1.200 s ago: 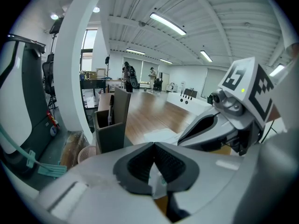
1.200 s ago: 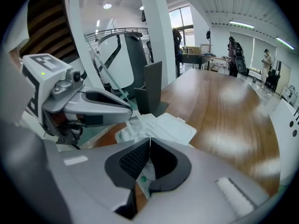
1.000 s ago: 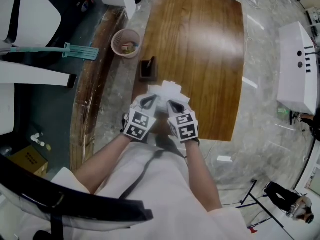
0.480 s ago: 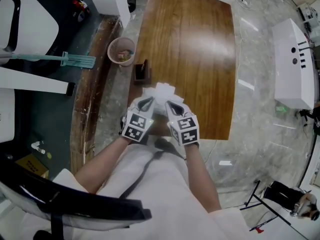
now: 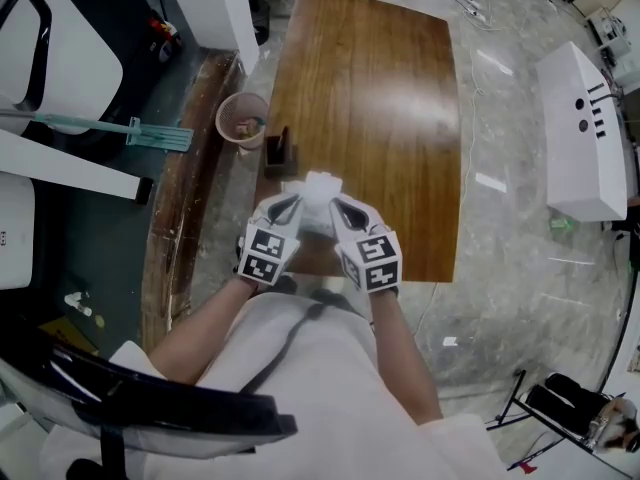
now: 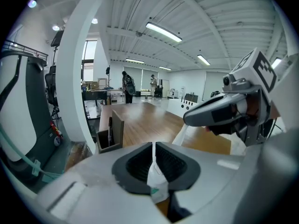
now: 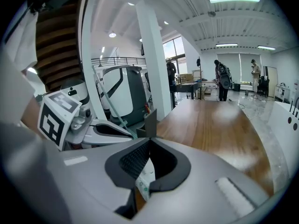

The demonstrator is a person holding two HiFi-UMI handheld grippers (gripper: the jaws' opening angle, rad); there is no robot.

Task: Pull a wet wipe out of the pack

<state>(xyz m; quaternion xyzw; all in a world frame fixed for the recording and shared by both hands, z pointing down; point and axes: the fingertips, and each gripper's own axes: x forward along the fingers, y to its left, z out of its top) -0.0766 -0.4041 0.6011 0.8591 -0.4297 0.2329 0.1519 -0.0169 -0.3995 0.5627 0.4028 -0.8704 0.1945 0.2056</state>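
Being held up above near edge of desk (image 5: pixel 390 118): white wipe pack (image 5: pixel 318 196), between both grippers. Left gripper (image 5: pixel 287 206) fingers (image 6: pixel 138 164) just been opening a little, thin pack edge pinched between them. Right gripper (image 5: pixel 343 208) fingers (image 7: pixel 133 160) closed on other pack edge.

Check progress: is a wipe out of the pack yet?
Done: the pack looks lifted over the near end of the table, between both grippers. In hand: the right gripper pinches a white, green-printed edge; the left gripper has a similar thin sheet between its jaws, which have just been opening. To do: no wipe is visibly drawn free, and I can't tell wipe from pack film.
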